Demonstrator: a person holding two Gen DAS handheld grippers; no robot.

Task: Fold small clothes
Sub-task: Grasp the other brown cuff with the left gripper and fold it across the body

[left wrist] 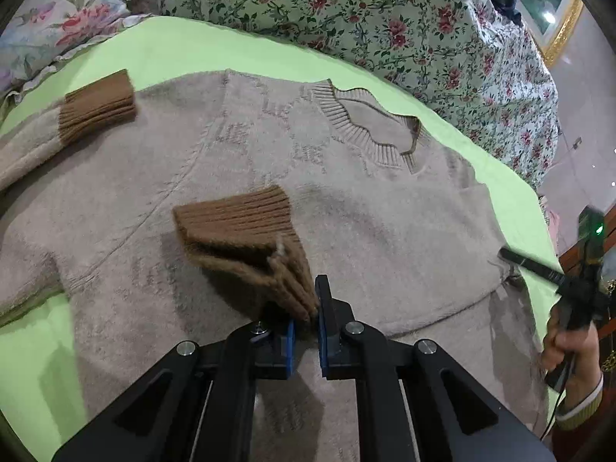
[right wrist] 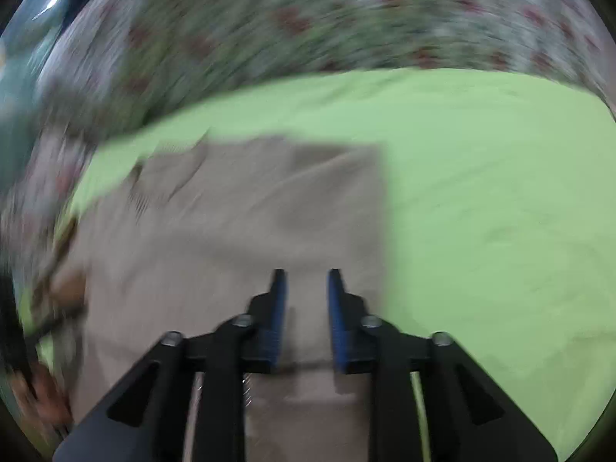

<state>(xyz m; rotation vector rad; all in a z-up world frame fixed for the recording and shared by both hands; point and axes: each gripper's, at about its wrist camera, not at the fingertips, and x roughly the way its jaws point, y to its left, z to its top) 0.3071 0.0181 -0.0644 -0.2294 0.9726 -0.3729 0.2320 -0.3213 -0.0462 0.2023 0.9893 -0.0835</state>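
A beige knit sweater [left wrist: 238,177] lies flat on a light green sheet [left wrist: 173,50], neck band toward the far right. My left gripper [left wrist: 306,308] is shut on the brown ribbed cuff [left wrist: 246,231] of one sleeve and holds it above the sweater's chest. The other brown cuff [left wrist: 98,106] lies folded in at the far left. My right gripper [right wrist: 306,285] is open and empty over the sweater's right part [right wrist: 238,231]; that view is blurred by motion. It also shows in the left wrist view [left wrist: 539,269] at the right edge, held in a hand.
A floral quilt [left wrist: 385,19] is bunched along the far side of the bed. A floral pillow [left wrist: 54,15] lies at the far left. The green sheet [right wrist: 481,192] spreads to the right of the sweater. A gold-framed picture [left wrist: 558,15] hangs at the far right.
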